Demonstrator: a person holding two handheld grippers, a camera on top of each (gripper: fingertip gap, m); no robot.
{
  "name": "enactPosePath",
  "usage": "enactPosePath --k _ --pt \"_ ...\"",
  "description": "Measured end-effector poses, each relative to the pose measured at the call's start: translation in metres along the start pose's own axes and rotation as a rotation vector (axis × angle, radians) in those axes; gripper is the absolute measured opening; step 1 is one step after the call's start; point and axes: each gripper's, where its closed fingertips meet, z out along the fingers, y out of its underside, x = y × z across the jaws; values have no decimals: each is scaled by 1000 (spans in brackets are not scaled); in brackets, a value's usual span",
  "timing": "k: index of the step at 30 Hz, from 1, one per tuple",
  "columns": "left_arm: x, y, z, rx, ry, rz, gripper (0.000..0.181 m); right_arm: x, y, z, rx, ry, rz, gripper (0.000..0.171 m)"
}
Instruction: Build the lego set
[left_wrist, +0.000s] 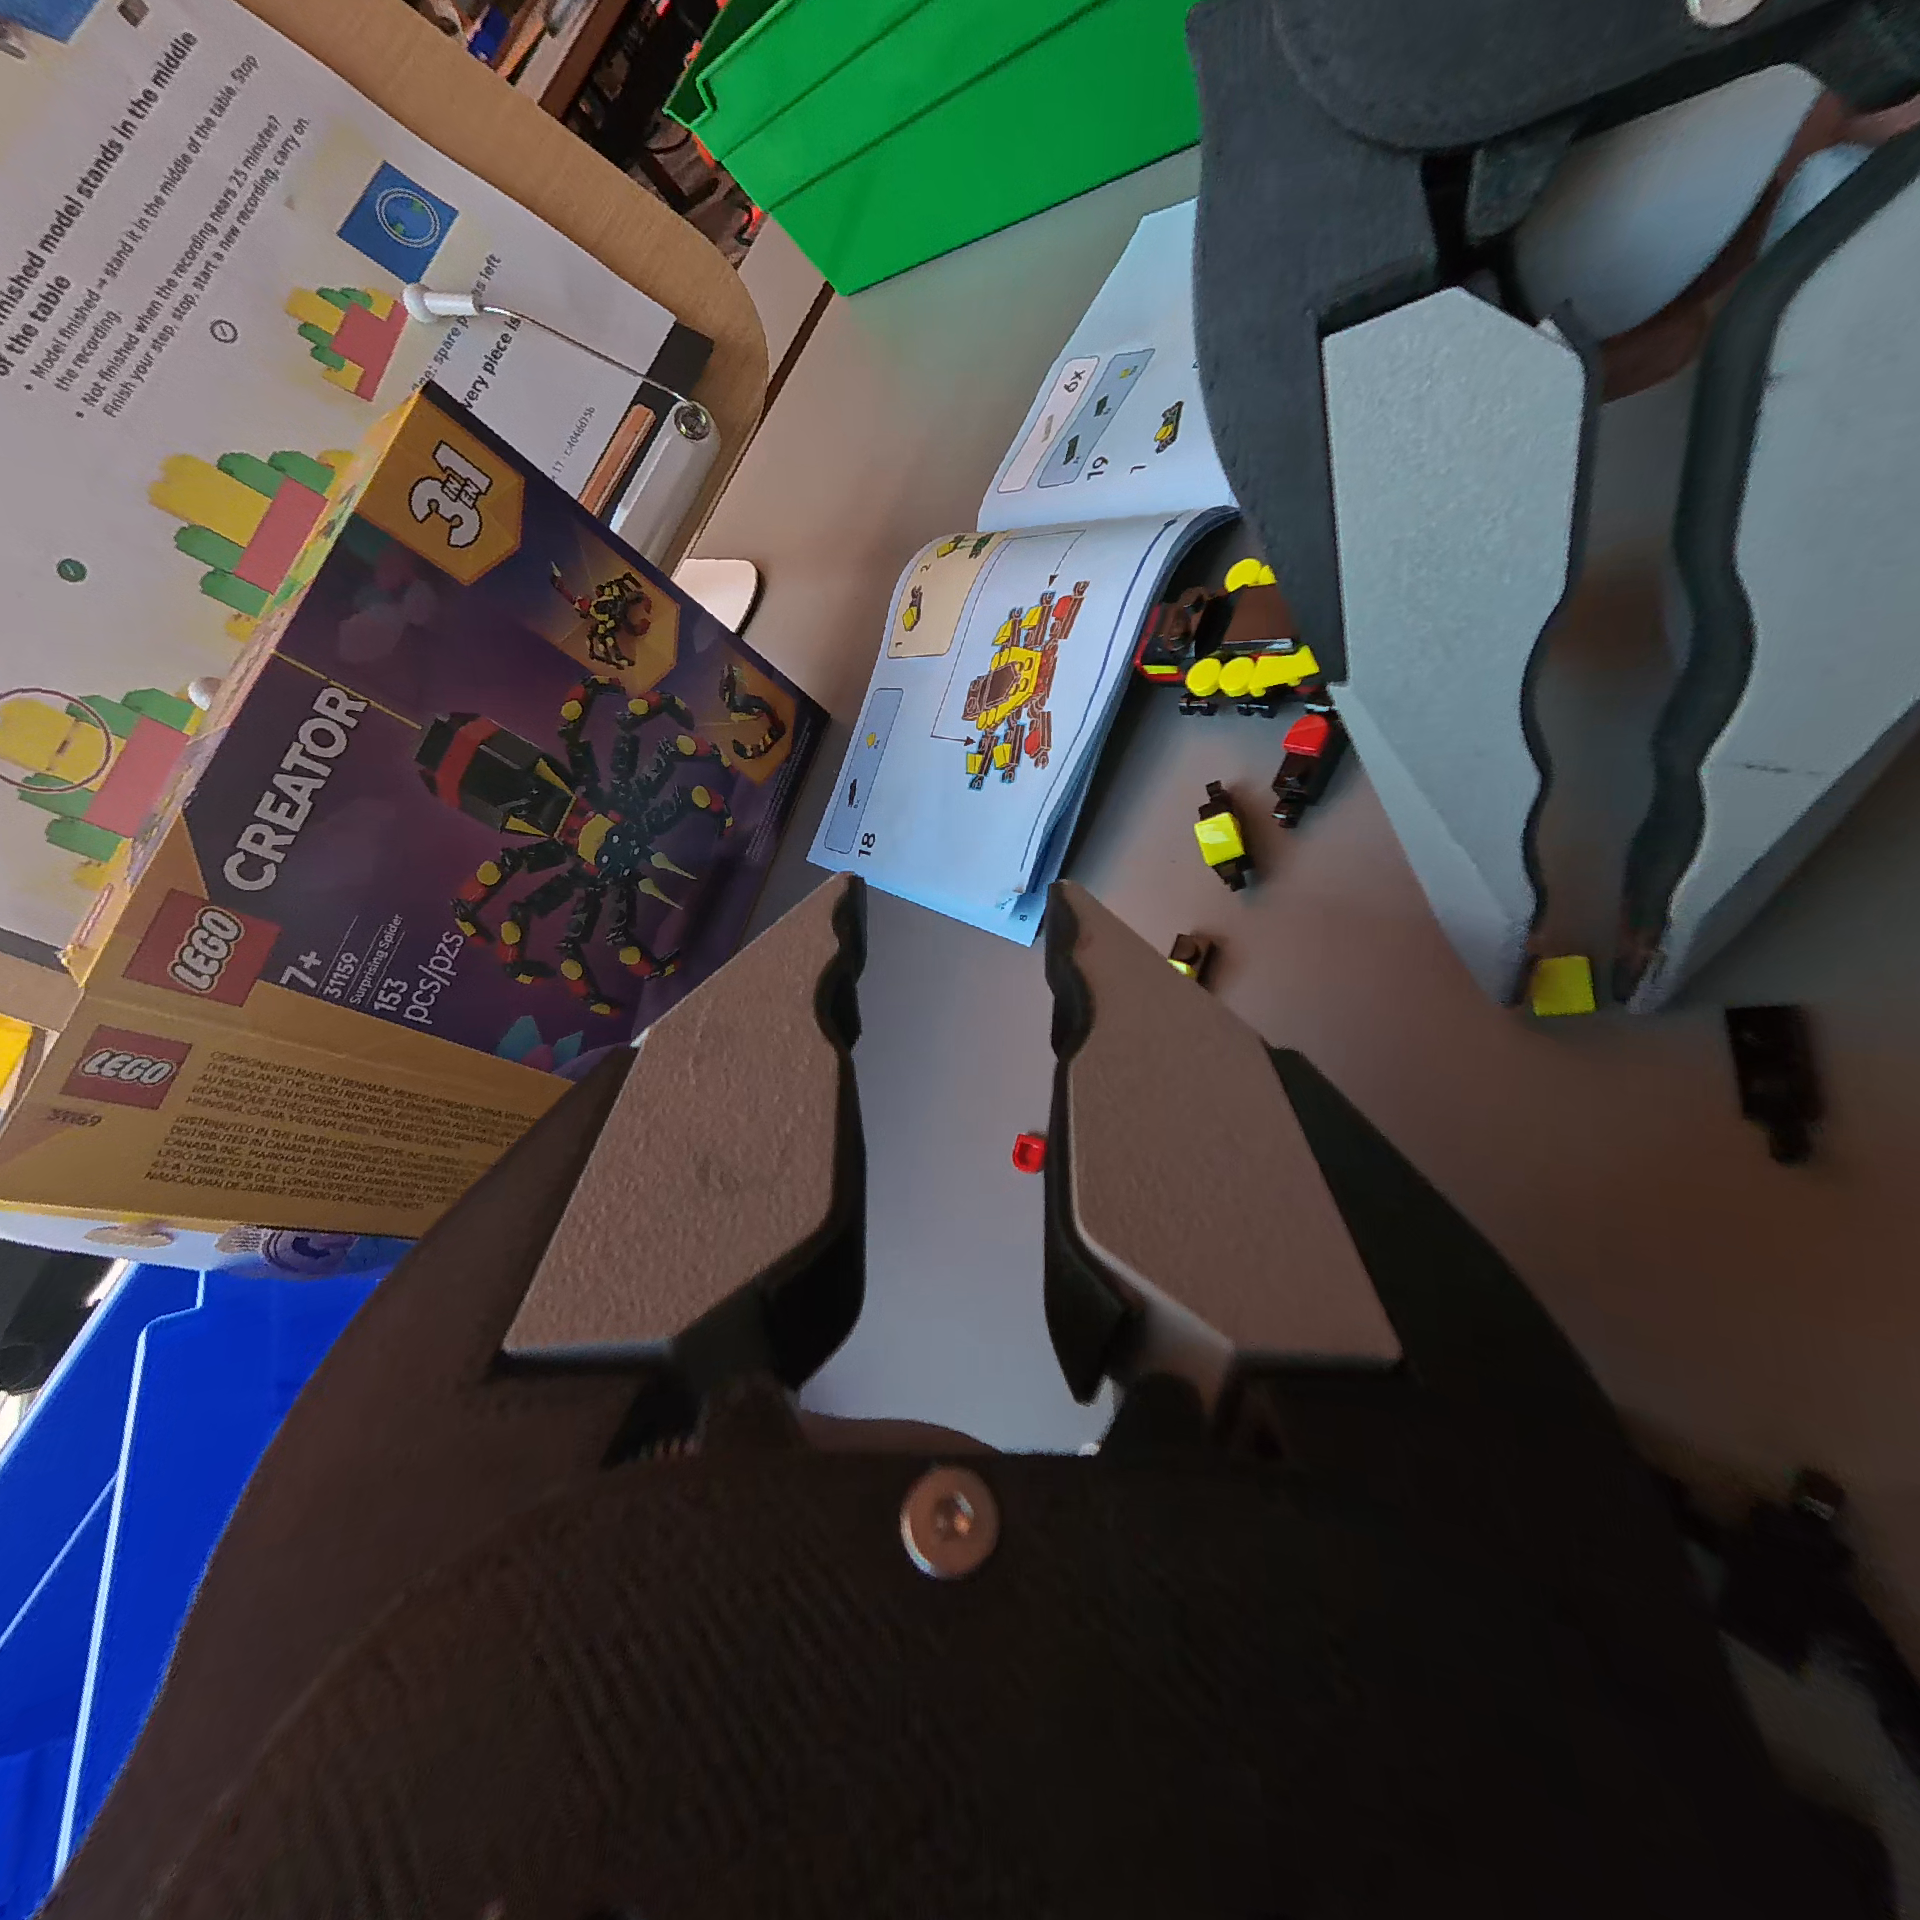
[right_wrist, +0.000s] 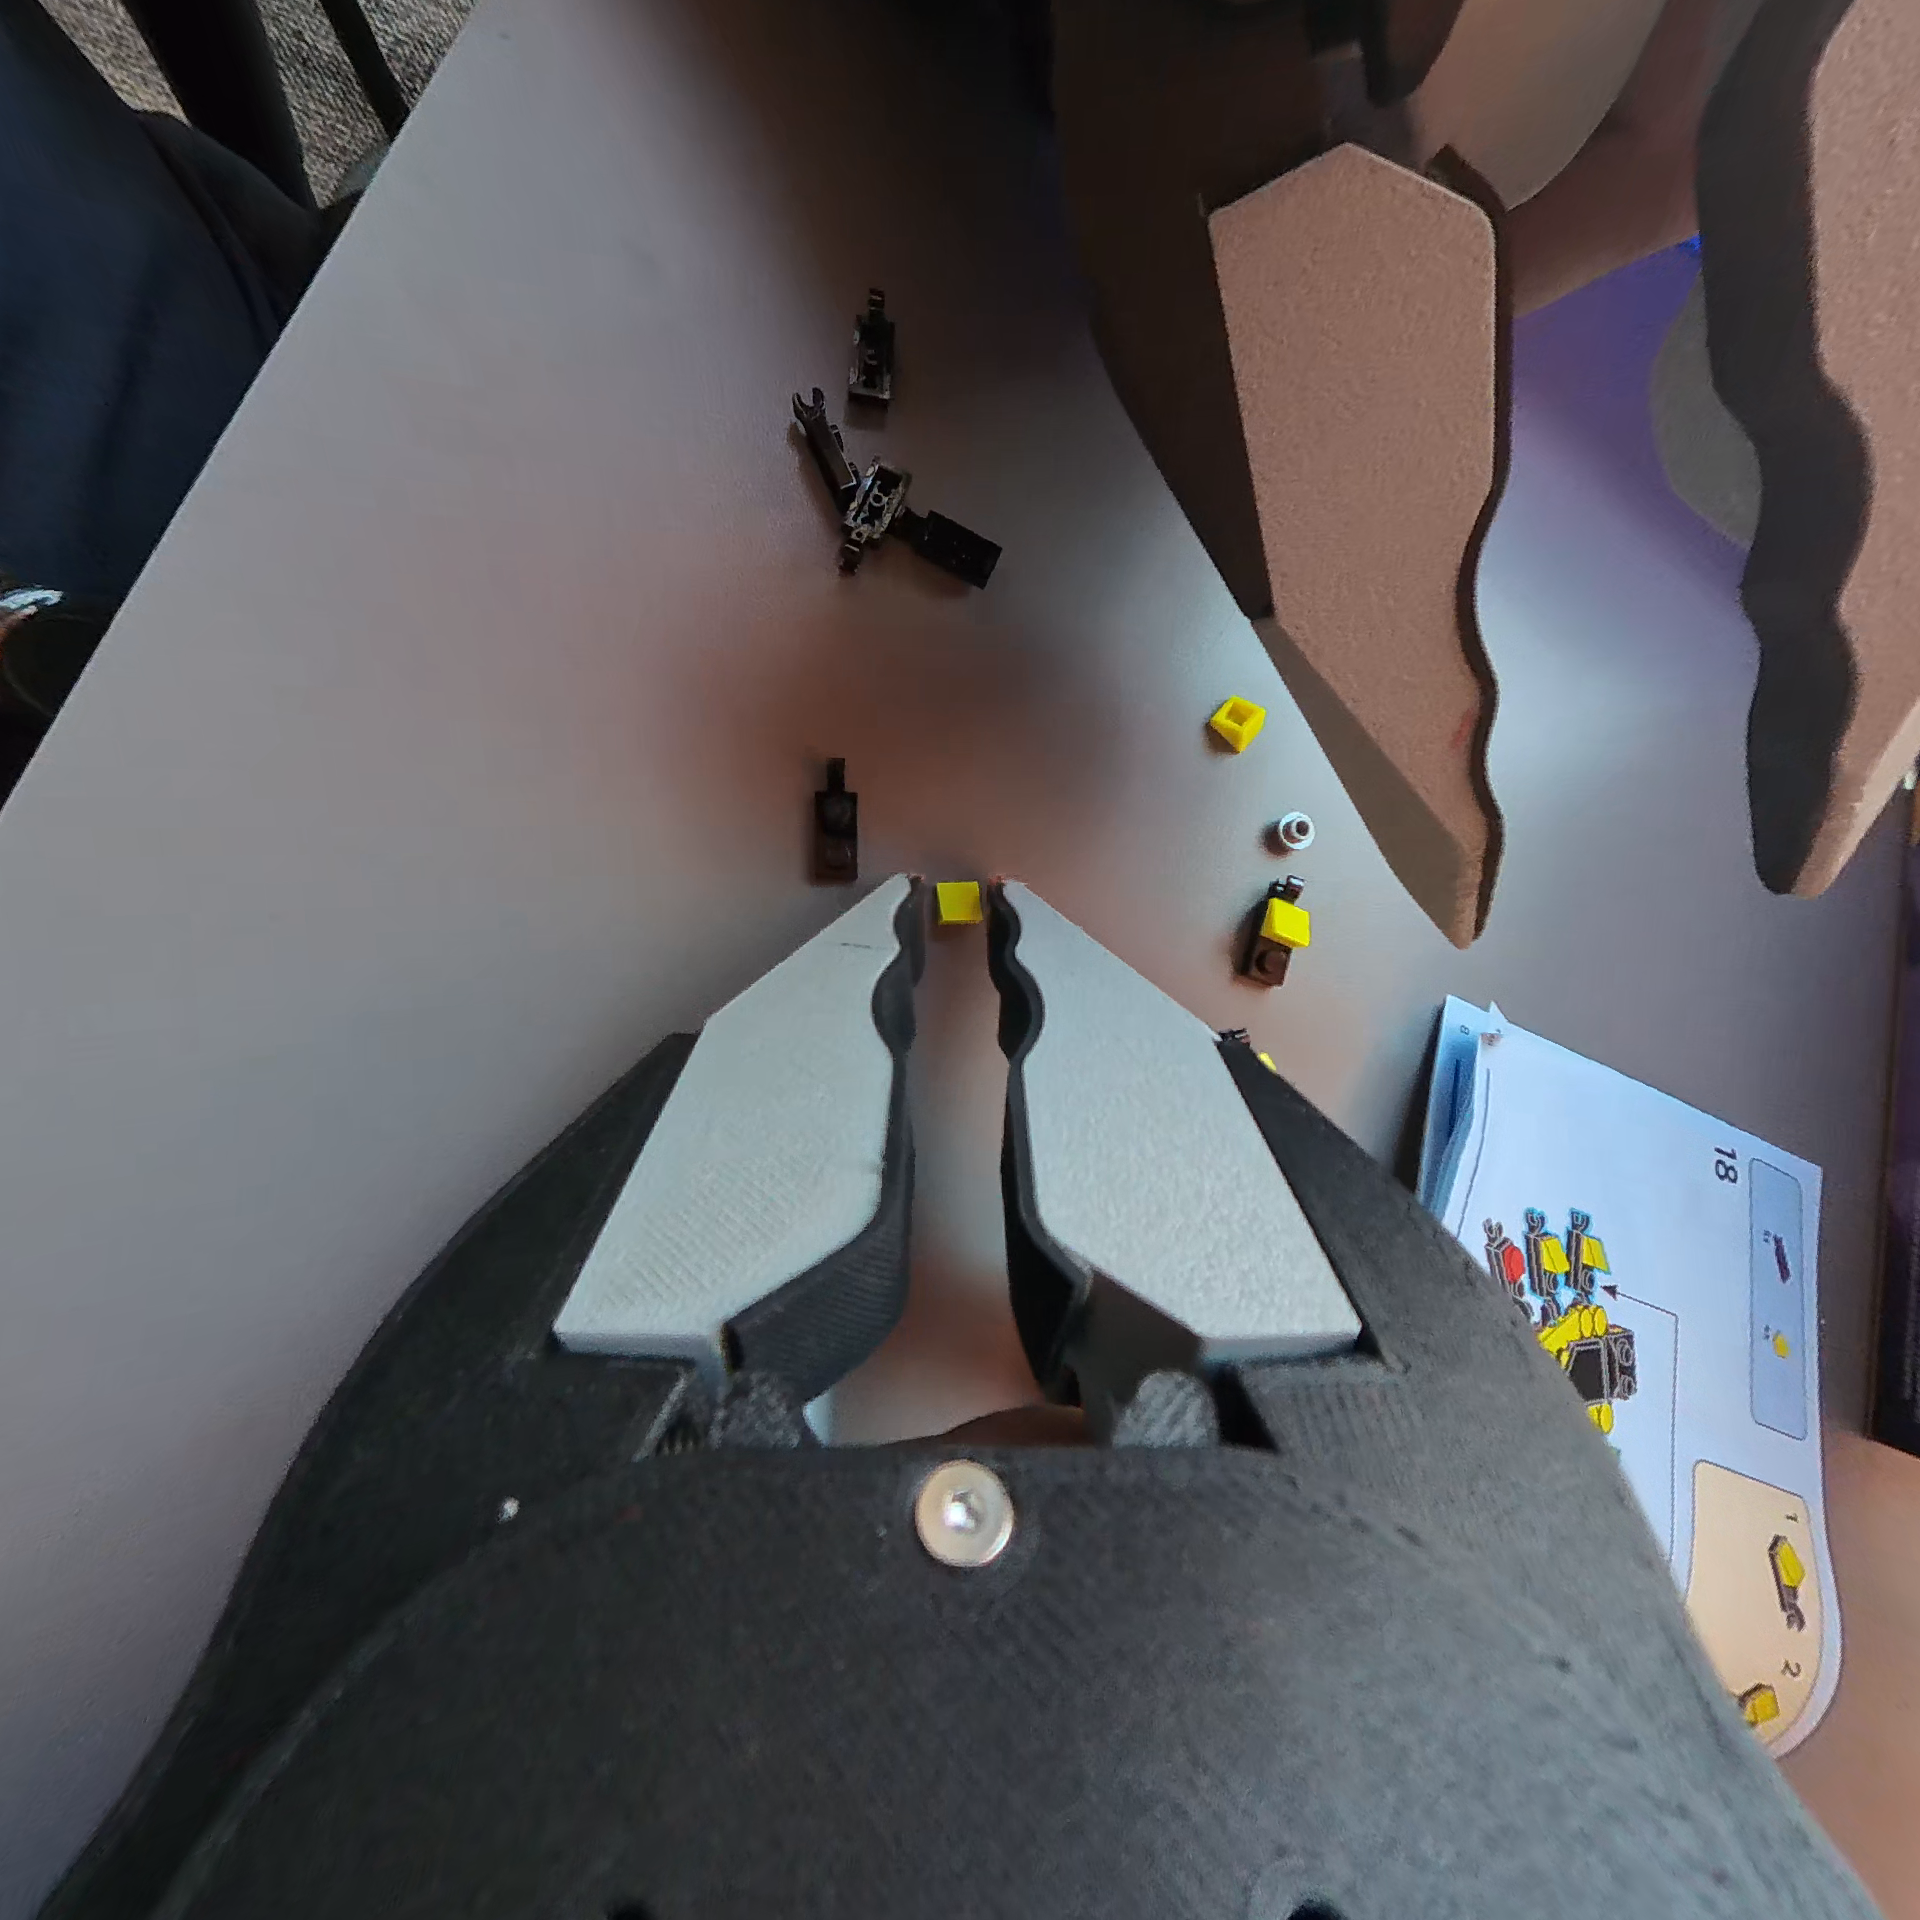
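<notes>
**Right tongs straddling a yellow tile, left tongs idle**

Left wrist view, left to right: blue bin (left_wrist: 156, 1507) showing at the lower left, contents out of view. Lego box (left_wrist: 416, 831) standing beside it on the tabletop (left_wrist: 935, 416), leaning against a printed sheet (left_wrist: 208, 260) on a clipboard. Green trays (left_wrist: 935, 125) sitting stacked at the far edge; insides not visible. Instruction booklet (left_wrist: 997, 707) lying open mid-table. Left gripper (left_wrist: 951, 914) hovering above the table, fingers spread, nothing between them. Small red piece (left_wrist: 1027, 1151) lying in the gap below. Partly built model (left_wrist: 1236, 665), black, yellow and red, sitting just right of the booklet, with loose leg pieces (left_wrist: 1221, 836) near it.

Right wrist view: black clip pieces (right_wrist: 883, 488) lying toward the near table edge. Right gripper (right_wrist: 957, 883) pointing down at the tabletop, tips either side of a yellow tile (right_wrist: 957, 901); small gaps showing, so not clamped. A hollow yellow piece (right_wrist: 1236, 722), a grey stud (right_wrist: 1292, 831) and a yellow-on-black piece (right_wrist: 1276, 935) lying to the right.
</notes>
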Motion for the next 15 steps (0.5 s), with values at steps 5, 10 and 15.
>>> enactPosePath --k 5,10,15 --pt "-1 0 0 1 -5 2 32 0 0 -1 4 2 6 7" --pt "-2 -1 -1 3 -9 0 32 0 1 0 0 0 9 5" --pt "-3 0 -2 0 -15 5 33 0 1 1 1 1 14 5"
